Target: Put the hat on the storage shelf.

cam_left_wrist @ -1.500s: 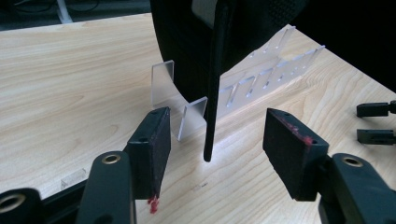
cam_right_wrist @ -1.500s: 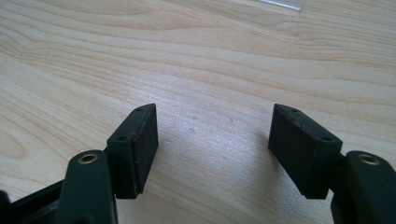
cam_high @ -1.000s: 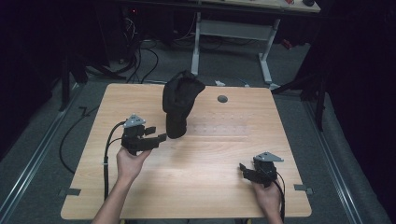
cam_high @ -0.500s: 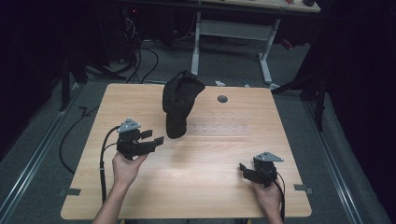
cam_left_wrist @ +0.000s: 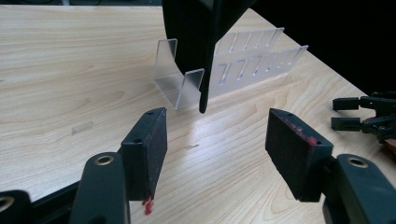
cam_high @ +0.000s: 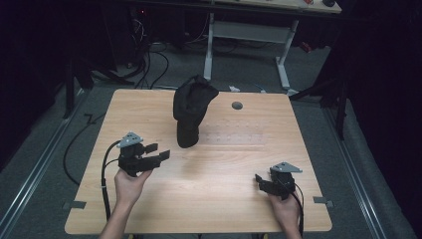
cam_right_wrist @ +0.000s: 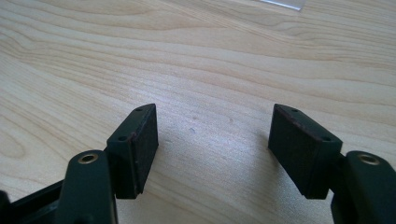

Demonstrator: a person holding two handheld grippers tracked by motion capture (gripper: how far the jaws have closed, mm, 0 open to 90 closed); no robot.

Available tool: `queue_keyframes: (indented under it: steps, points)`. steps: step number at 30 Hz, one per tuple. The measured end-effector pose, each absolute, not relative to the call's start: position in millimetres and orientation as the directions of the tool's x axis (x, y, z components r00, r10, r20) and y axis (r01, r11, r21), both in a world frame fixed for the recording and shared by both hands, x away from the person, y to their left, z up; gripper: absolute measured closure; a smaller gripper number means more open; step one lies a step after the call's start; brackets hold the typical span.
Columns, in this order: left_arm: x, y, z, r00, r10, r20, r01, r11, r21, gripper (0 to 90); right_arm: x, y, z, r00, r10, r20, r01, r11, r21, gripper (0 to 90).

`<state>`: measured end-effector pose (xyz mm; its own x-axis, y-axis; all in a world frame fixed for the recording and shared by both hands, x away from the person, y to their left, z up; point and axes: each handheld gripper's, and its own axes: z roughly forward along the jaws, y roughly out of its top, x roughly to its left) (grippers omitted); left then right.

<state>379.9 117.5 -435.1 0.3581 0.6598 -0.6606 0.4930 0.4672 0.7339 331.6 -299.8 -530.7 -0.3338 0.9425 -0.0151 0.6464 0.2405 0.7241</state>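
A black, floppy object [cam_high: 191, 107] stands upright at the middle back of the wooden table [cam_high: 234, 159]. In the left gripper view its lower edge [cam_left_wrist: 203, 56] hangs over a clear plastic slotted rack [cam_left_wrist: 243, 65]. My left gripper [cam_high: 158, 152] is open, a short way to the near left of the black object, with nothing between its jaws [cam_left_wrist: 215, 126]. Near the table's front right, my right gripper [cam_high: 260, 181] is open over bare wood [cam_right_wrist: 215, 121], its pads [cam_right_wrist: 144, 140] holding nothing. It also appears far off [cam_left_wrist: 362, 116] in the left gripper view.
A small round grommet [cam_high: 237, 105] sits in the tabletop behind the black object. Beyond the table stand a white desk frame [cam_high: 249, 35] and floor cables [cam_high: 149, 59]. Each gripper's cable trails off the front edge.
My left gripper has drawn back a little toward the near edge, away from the black object. The right gripper has stayed still.
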Motion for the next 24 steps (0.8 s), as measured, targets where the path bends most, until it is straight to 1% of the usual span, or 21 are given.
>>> queue_keyframes:
  steps: [14, 24]
  points:
    - [372, 127, -442, 0.342, 0.668, -0.661, 0.490, 0.473, 0.732, 38.6, 332, -300, -531, -0.334, 0.942, -0.016, 0.646, 0.241, 0.724, 33.3]
    - [364, 135, -449, 0.320, 0.663, -0.677, 0.492, 0.494, 0.716, 38.3, 332, -300, -531, -0.334, 0.943, -0.015, 0.646, 0.241, 0.724, 33.3]
